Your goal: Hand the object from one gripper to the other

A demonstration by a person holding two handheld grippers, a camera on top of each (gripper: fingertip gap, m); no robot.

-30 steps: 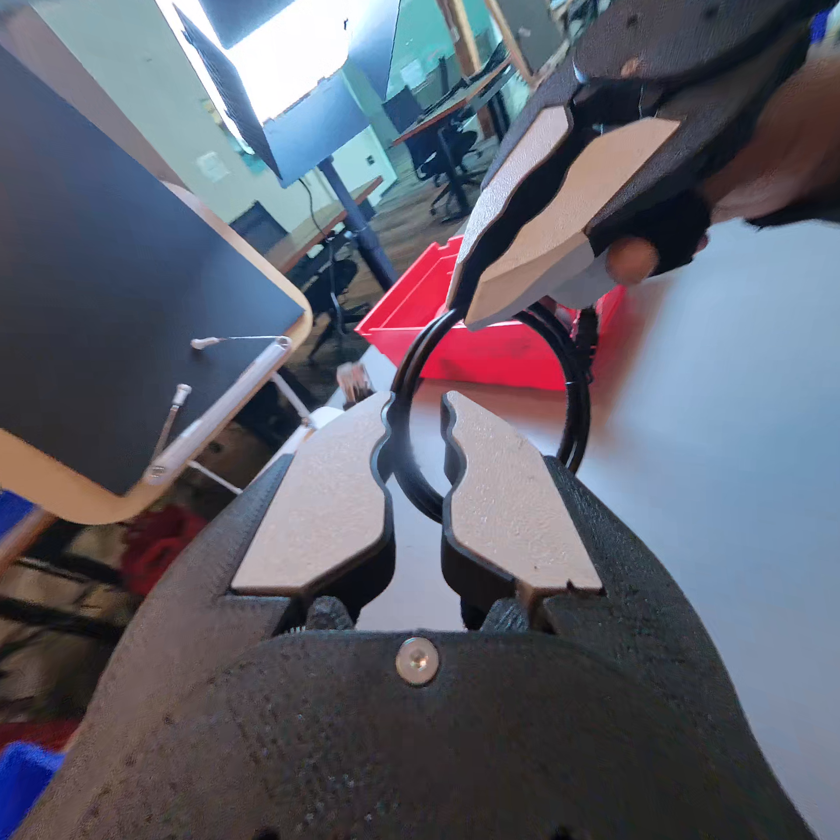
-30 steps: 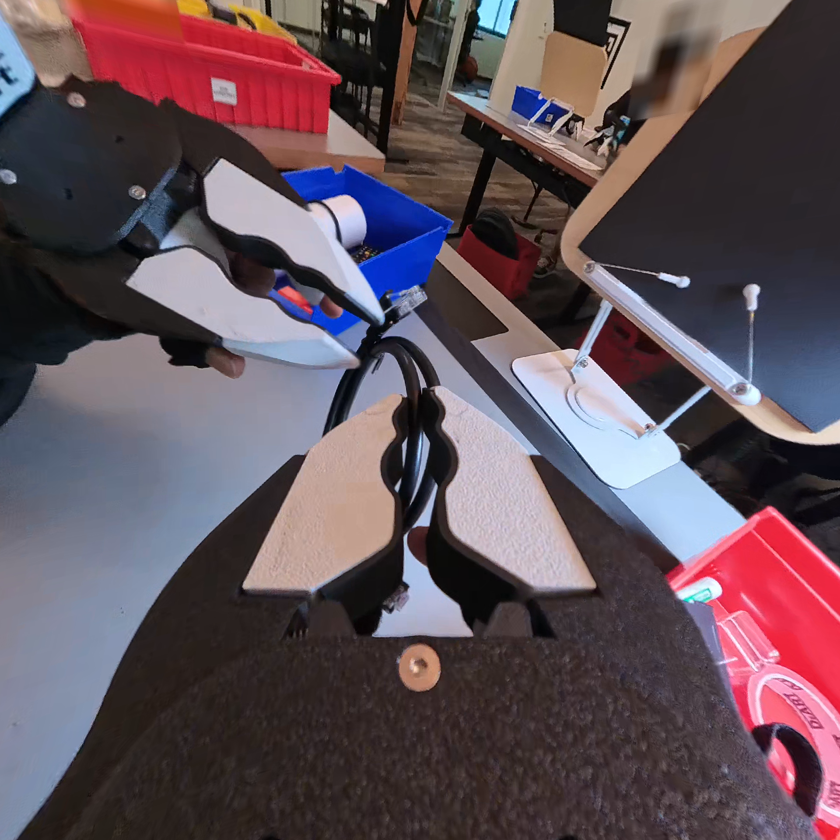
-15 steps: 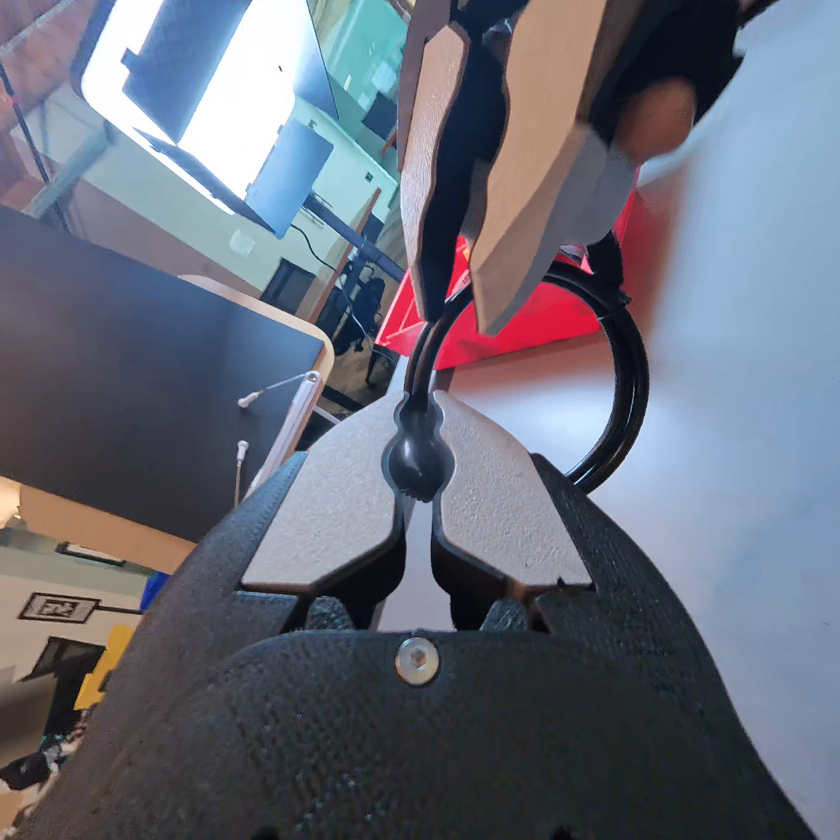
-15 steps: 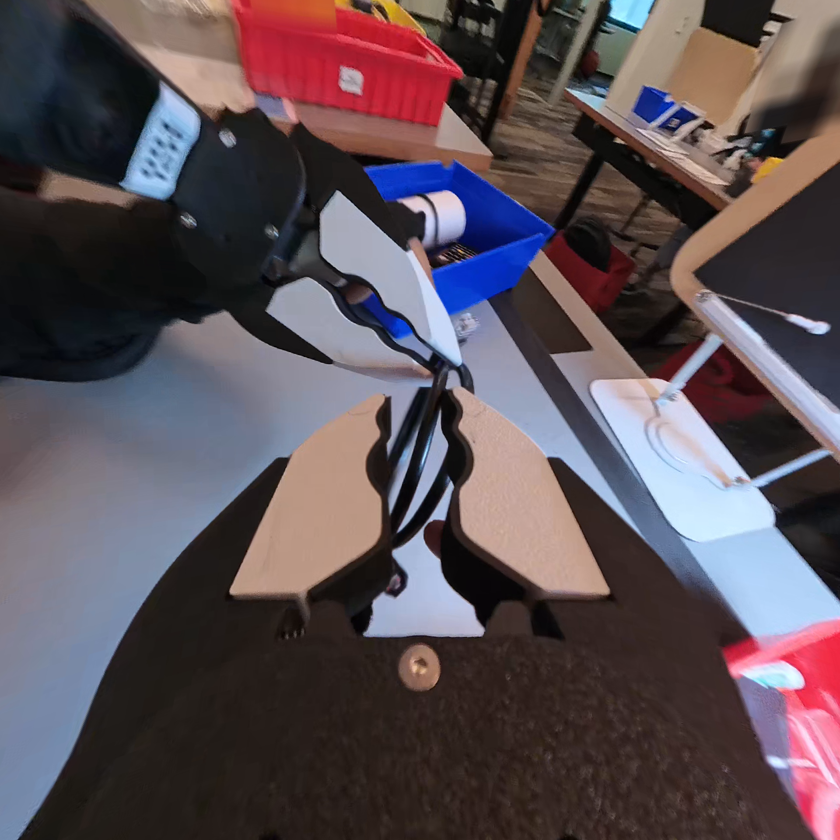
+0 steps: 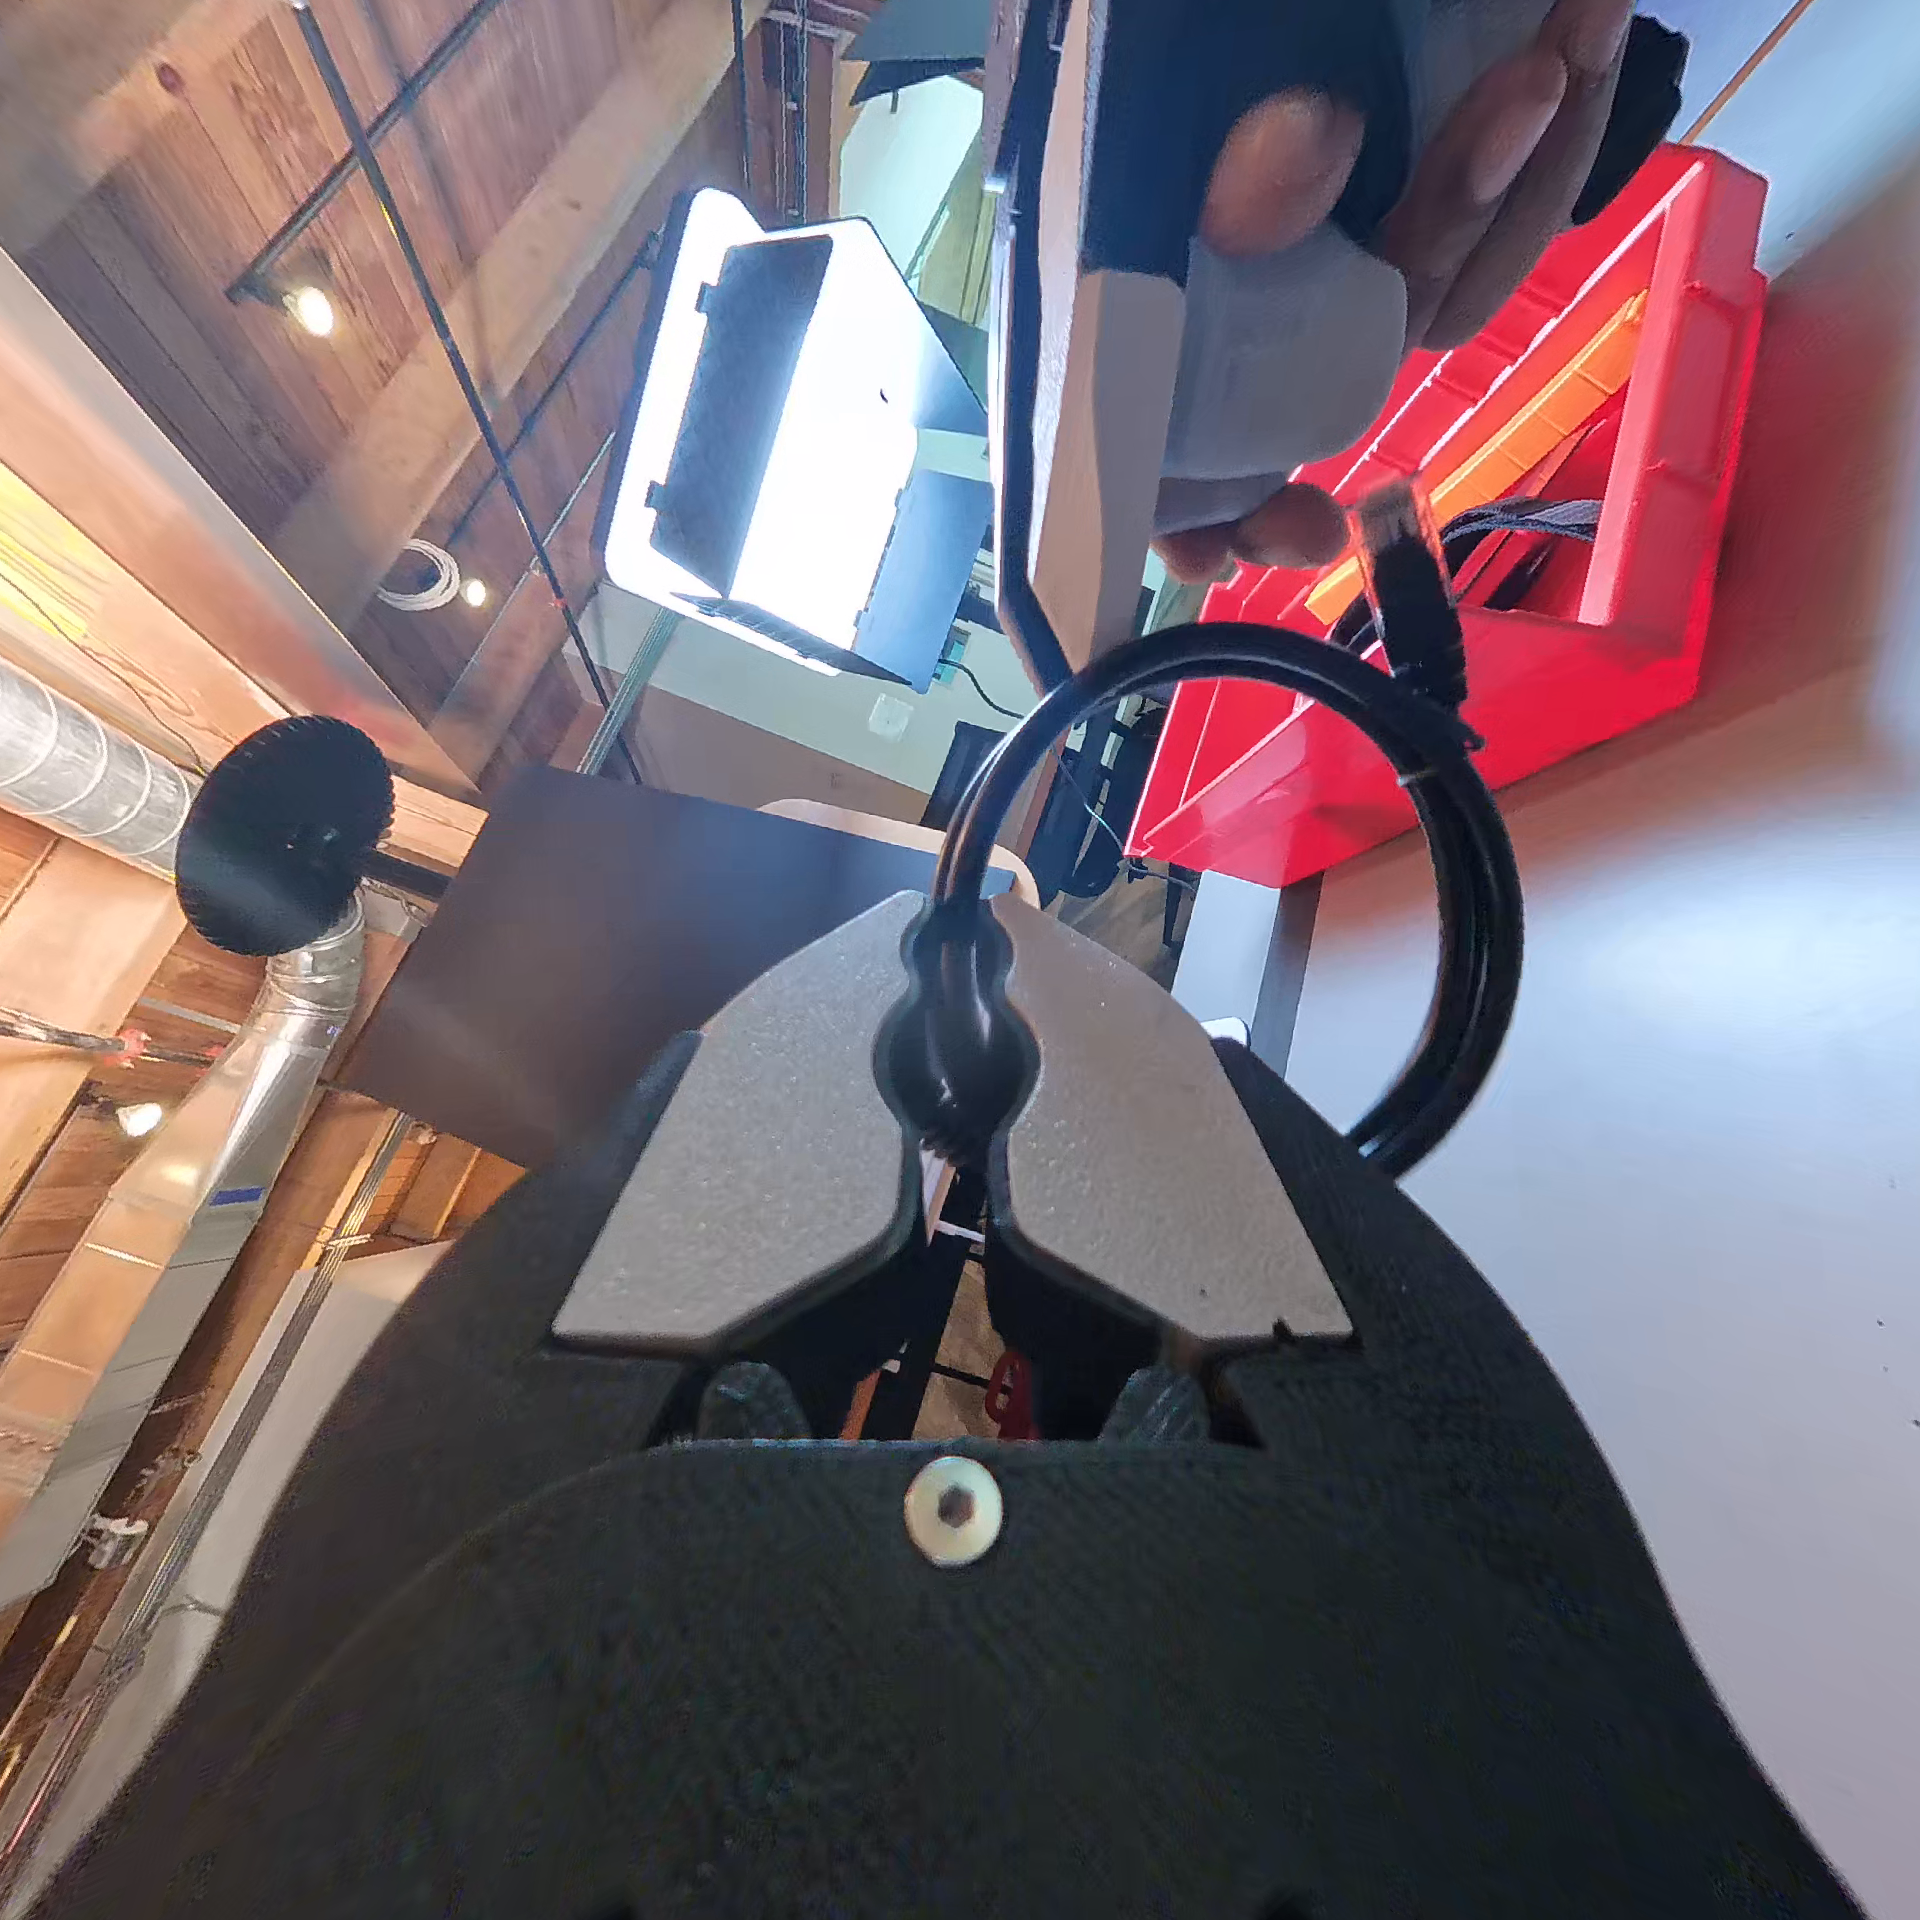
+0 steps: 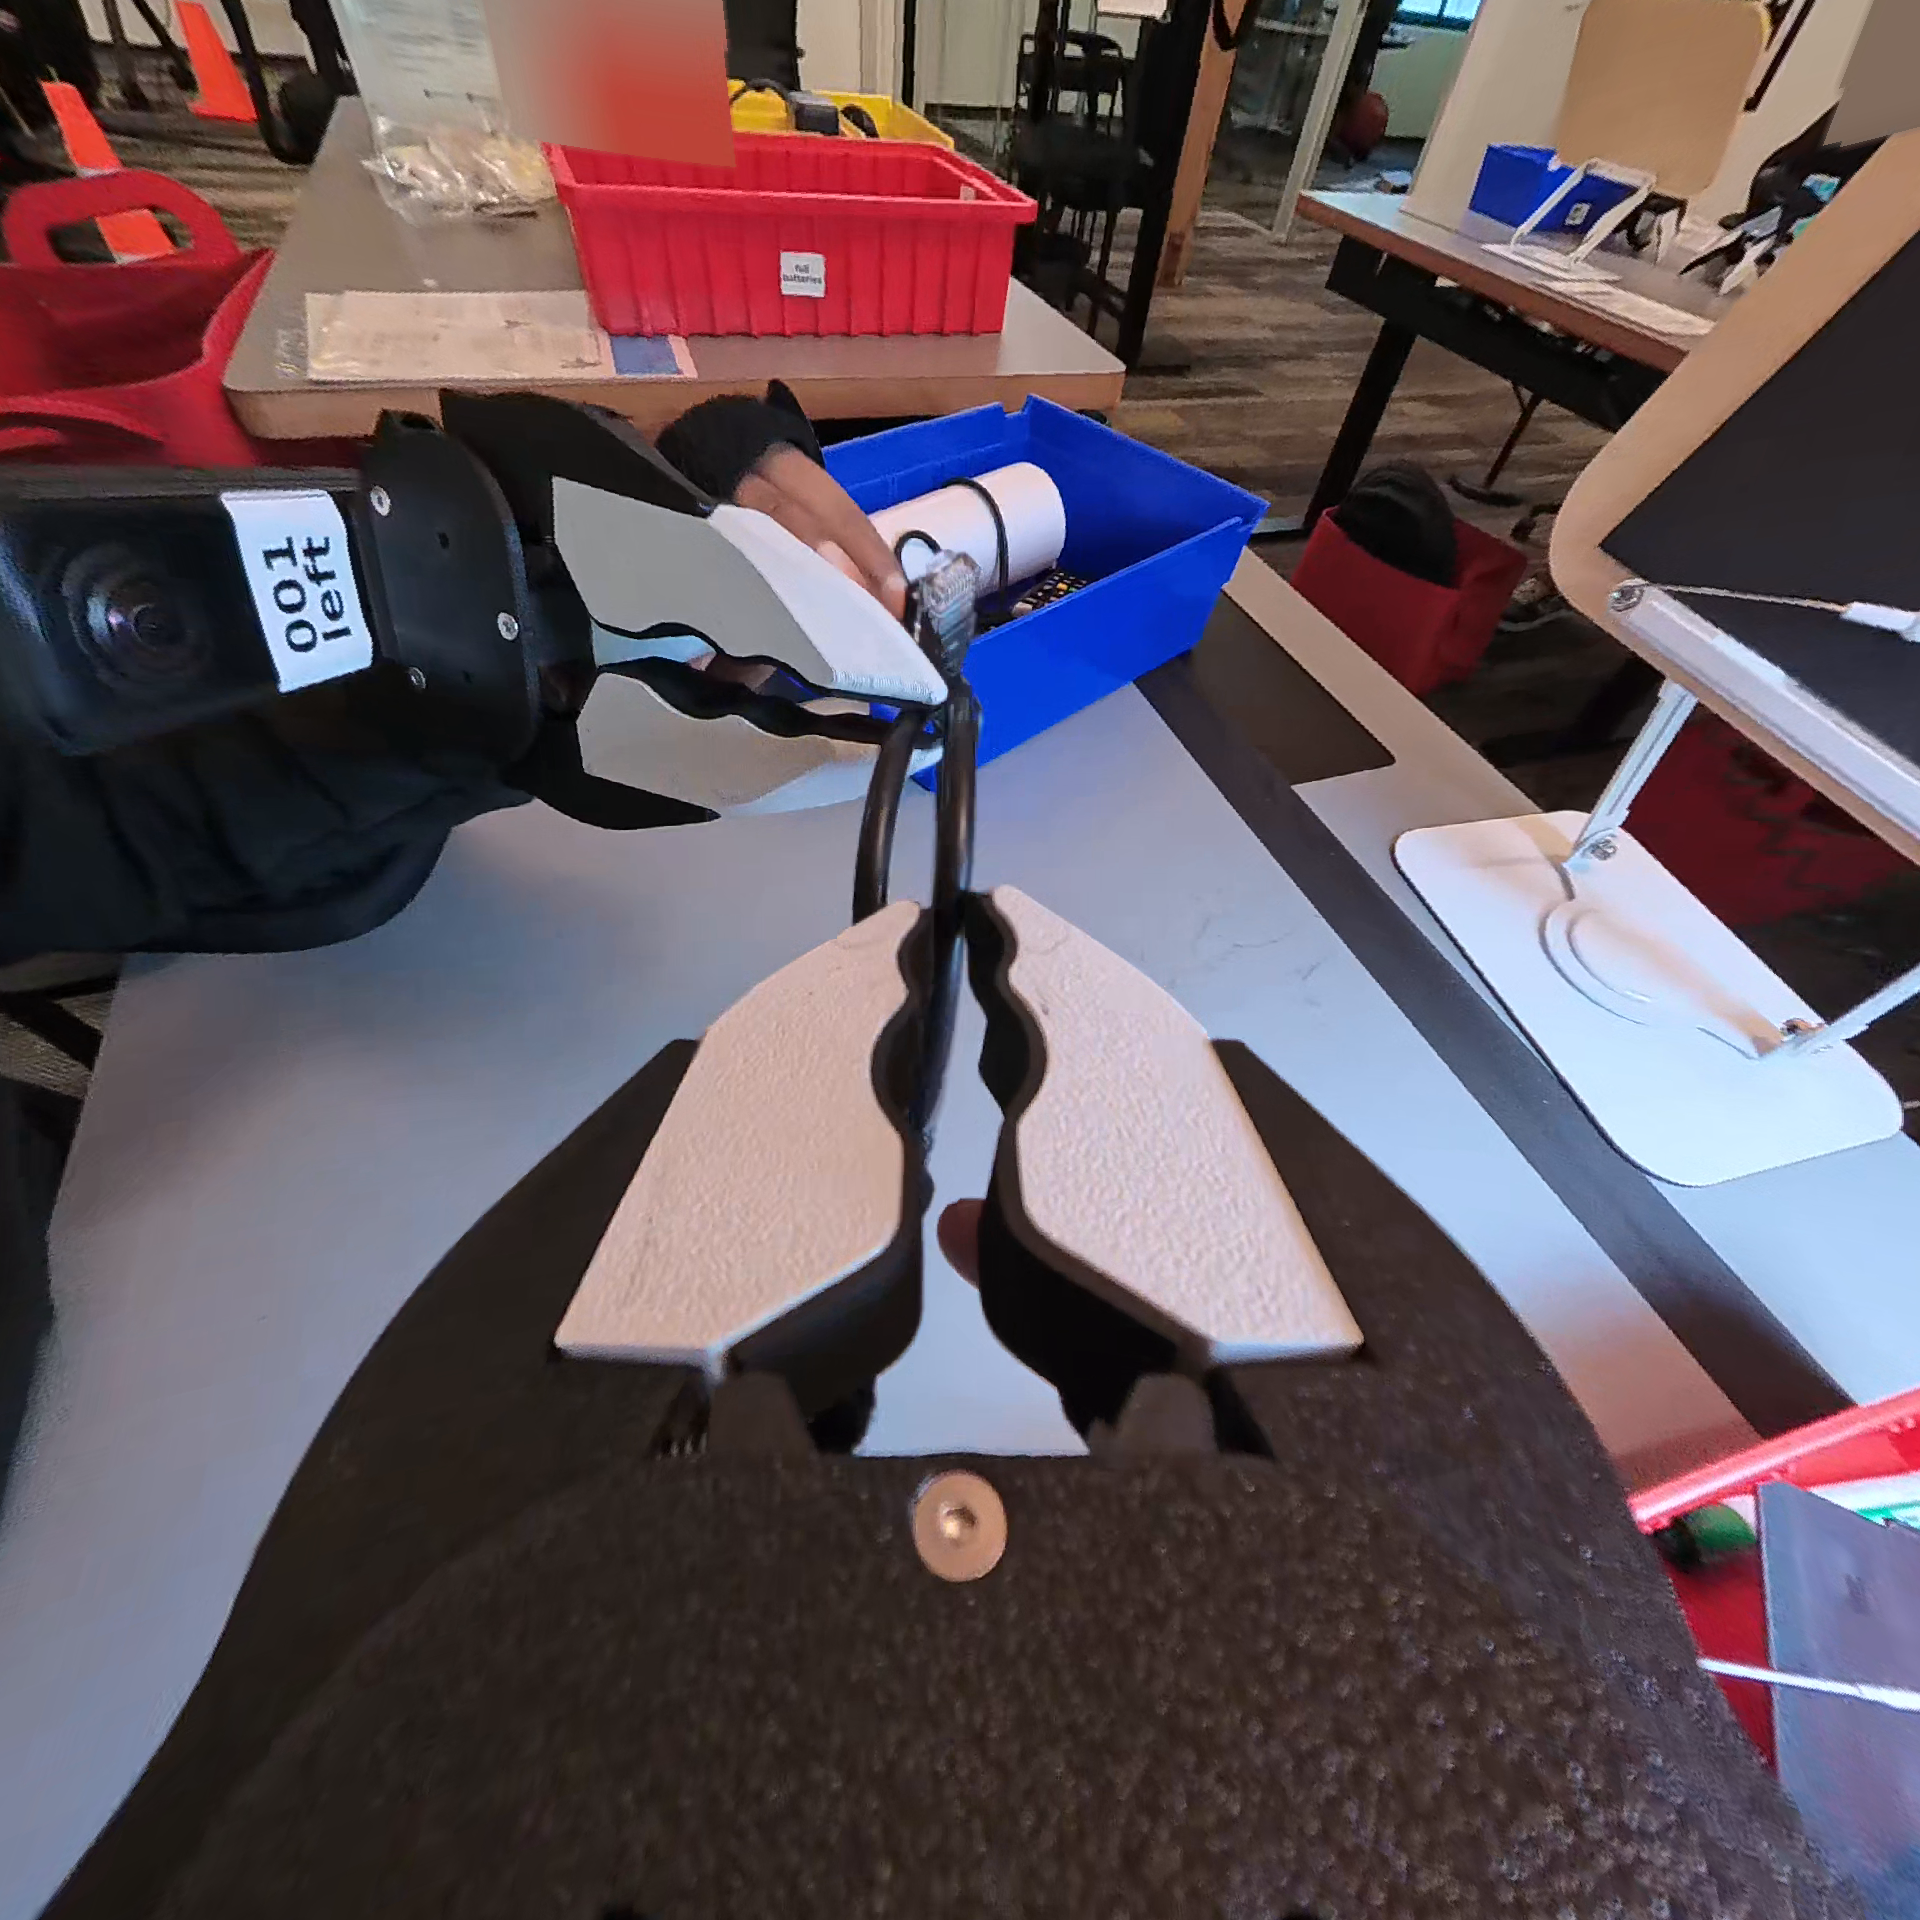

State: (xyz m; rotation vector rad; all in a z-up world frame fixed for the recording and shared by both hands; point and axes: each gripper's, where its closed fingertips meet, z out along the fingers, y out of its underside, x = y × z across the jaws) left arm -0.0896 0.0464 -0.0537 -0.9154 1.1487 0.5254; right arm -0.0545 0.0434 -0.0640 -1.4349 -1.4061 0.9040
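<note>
I see the coiled black cable (image 5: 1475, 914) in the middle of the left wrist view, a tied loop arcing from the centre up and round to the right, with a clear plug (image 5: 1387, 520) sticking up at its upper right end. My left gripper (image 5: 961, 940) is clamped on the loop where it enters the notch between the two pale pads, so the cable hangs in the air above the grey table (image 5: 1714, 1195) at the right of that frame.

In the right wrist view the same cable (image 6: 951, 821) runs up the centre of the frame. My right gripper (image 6: 961, 914) has its jaws drawn narrow with the strands running between the tips; whether they pinch the cable or only flank it I cannot tell. Above it, left of centre, the left gripper (image 6: 925, 707) reaches in from the left edge and grips the top of the loop, the plug (image 6: 948, 594) standing just above its tips.

Behind the cable in that view a blue bin (image 6: 1132, 582) sits on the table (image 6: 312, 1091) with a white roll (image 6: 997, 514) inside. A red bin (image 6: 790, 249) stands on a farther table at the top. A white stand base (image 6: 1662, 997) lies at the right. In the left wrist view a red tray (image 5: 1558, 665) fills the upper right, and a bright light panel (image 5: 800, 436) sits upper centre.
</note>
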